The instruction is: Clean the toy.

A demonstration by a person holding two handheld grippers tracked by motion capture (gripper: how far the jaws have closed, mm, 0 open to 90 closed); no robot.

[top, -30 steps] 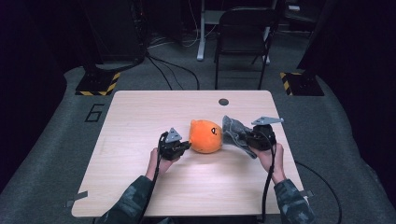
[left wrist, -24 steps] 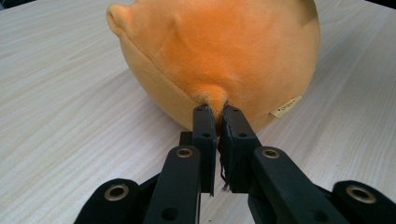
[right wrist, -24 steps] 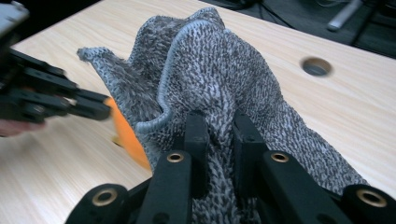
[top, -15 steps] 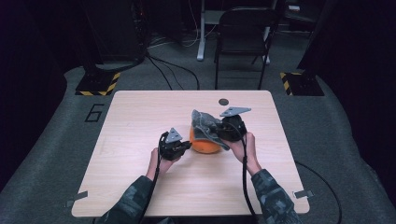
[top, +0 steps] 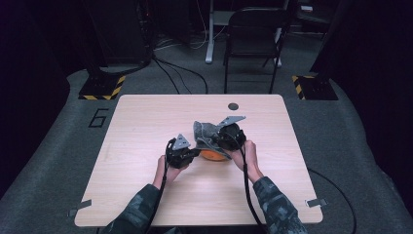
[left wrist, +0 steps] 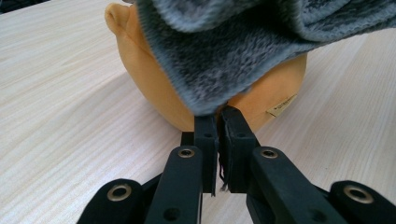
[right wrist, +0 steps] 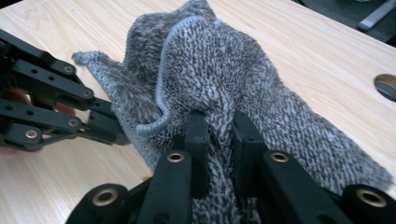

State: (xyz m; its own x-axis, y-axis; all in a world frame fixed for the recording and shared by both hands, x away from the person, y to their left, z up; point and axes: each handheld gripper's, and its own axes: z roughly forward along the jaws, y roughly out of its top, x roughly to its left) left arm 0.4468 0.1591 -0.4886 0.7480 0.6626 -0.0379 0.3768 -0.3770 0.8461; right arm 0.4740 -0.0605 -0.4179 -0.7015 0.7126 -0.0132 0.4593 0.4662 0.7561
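Observation:
An orange soft round toy [top: 213, 155] lies on the wooden table [top: 146, 122]; it fills the middle of the left gripper view [left wrist: 144, 79]. A grey knitted cloth [top: 203, 132] is draped over its top [left wrist: 224, 46]. My right gripper [top: 214, 142] is shut on a fold of this cloth [right wrist: 224, 65], its jaws [right wrist: 219, 123] sunk into the knit. My left gripper [top: 197, 152] is shut at the toy's lower edge [left wrist: 218, 116], under the hanging cloth, with a dark thread between the jaws. Its black linkage [right wrist: 70, 112] reaches the cloth's hem.
A round dark hole [top: 233, 106] sits in the table near the far edge [right wrist: 385, 86]. A dark chair [top: 253, 39] stands behind the table. Striped floor weights [top: 103, 87] and cables lie on the grey floor.
My right gripper has carried the grey cloth leftward, from the toy's right side to over its top, so the cloth now covers most of the orange. The left gripper has stayed put.

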